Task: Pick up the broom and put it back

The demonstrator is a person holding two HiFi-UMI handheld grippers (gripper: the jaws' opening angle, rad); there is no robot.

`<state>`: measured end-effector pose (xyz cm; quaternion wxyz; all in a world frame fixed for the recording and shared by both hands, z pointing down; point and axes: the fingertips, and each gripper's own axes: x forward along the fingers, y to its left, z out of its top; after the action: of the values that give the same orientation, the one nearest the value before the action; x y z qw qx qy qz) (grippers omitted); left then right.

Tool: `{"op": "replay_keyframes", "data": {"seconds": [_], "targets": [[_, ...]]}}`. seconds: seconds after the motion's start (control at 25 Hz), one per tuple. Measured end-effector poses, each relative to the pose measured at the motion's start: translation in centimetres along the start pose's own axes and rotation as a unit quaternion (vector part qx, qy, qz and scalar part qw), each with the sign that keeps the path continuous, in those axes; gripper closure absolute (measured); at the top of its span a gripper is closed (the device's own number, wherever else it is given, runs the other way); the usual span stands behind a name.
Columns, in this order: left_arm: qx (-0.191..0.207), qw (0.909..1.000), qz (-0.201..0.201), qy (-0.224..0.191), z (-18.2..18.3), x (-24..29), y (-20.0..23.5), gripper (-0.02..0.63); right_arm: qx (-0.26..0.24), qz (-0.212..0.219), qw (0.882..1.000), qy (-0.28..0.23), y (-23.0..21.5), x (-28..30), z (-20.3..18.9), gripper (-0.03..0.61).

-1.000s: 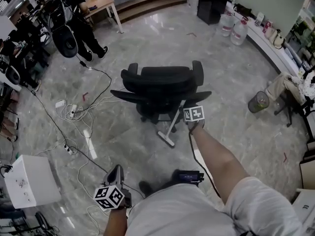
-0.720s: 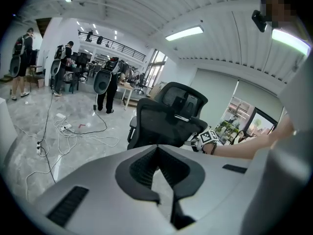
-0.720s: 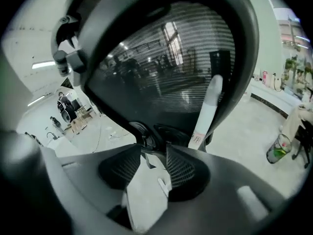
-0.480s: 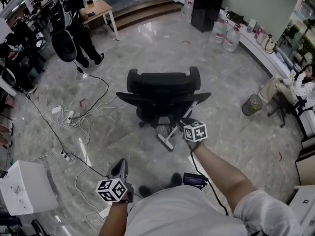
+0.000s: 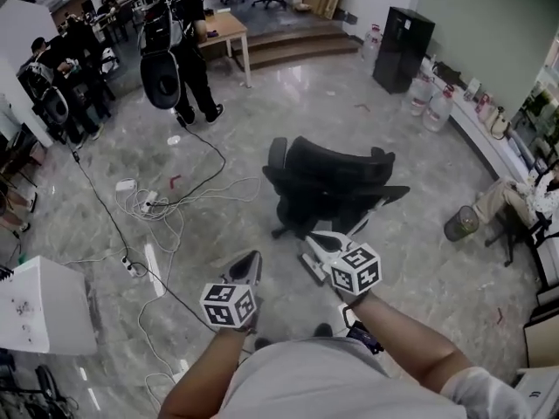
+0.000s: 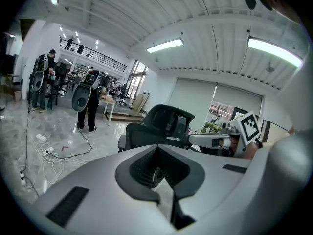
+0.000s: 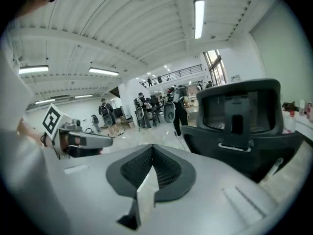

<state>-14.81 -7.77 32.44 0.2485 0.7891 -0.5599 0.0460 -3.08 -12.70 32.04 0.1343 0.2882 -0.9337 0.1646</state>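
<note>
Left tool [image 5: 248,269] pinched closed, empty, short of the chair [image 5: 336,186]. Right tool [image 5: 325,244] also closed on nothing (no grab made). Broom [image 5: 374,216] leans against the chair's right side, head on the floor. Pickup and put-back both left, I'd say.

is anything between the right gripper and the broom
Nothing visible does. The broom leans on the chair, low and to the right in the right gripper view. No object lies between it and the right gripper, whose jaws are together and empty.
</note>
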Motion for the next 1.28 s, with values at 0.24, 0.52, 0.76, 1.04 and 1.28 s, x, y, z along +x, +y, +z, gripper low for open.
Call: {"op": "replay_keyframes", "data": {"seconds": [0.24,0.52,0.76,1.04,1.28], "targets": [[0.011,0.9995,0.024,-0.020,2.8,-1.7,1.0,0.607,-0.027,0.048,0.998,-0.019,8.8,2.4,3.5,0.576],[0.024,0.9979,0.046,-0.039,4.0,-3.7,1.8,0.607,-0.039,0.084,0.995,-0.025,13.1,4.5,4.4,0.577],[0.016,0.9976,0.056,-0.036,3.2,-4.6,2.1,0.607,-0.037,0.094,0.995,-0.019,14.1,4.5,3.9,0.577],[0.010,0.9978,0.055,-0.035,2.6,-5.0,2.2,0.607,-0.045,0.095,0.994,-0.018,14.8,4.4,3.9,0.577],[0.008,0.9983,0.046,-0.034,2.7,-5.5,2.6,0.607,-0.054,0.085,0.995,-0.020,15.6,4.4,4.4,0.577]]}}
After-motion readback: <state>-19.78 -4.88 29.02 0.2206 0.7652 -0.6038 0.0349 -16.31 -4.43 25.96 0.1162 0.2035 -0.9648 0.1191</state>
